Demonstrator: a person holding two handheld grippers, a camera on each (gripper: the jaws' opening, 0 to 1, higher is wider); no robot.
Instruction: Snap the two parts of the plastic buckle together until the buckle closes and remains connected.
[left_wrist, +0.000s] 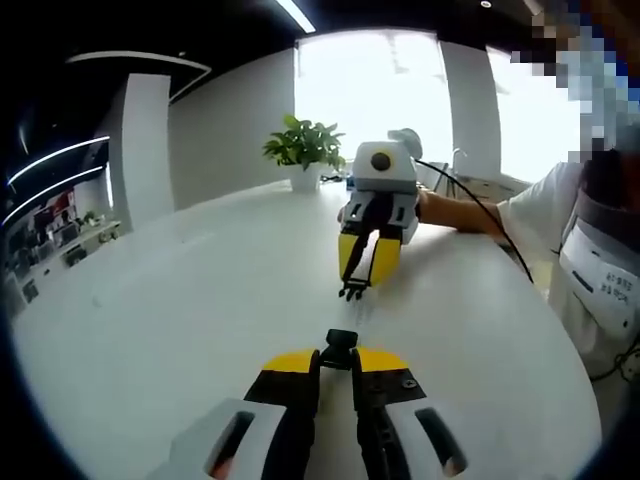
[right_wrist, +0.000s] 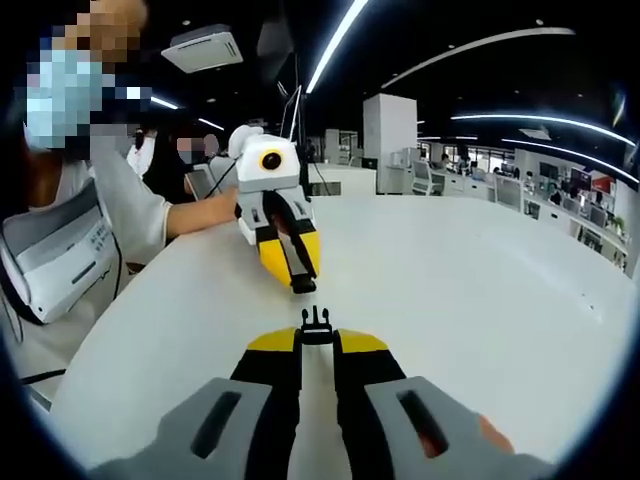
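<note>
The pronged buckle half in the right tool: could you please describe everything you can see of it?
The pronged buckle half is small, black and looks like plastic. It is clamped between the yellow-tipped jaws of the right tool, prongs sticking forward above the white table. It points at the socket half in the left tool, with a gap between them.

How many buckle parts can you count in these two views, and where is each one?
2. The pronged part is clamped at the tip of the right tongs; the socket part is clamped at the tip of the left tongs. They face each other, apart, above the white table.
</note>
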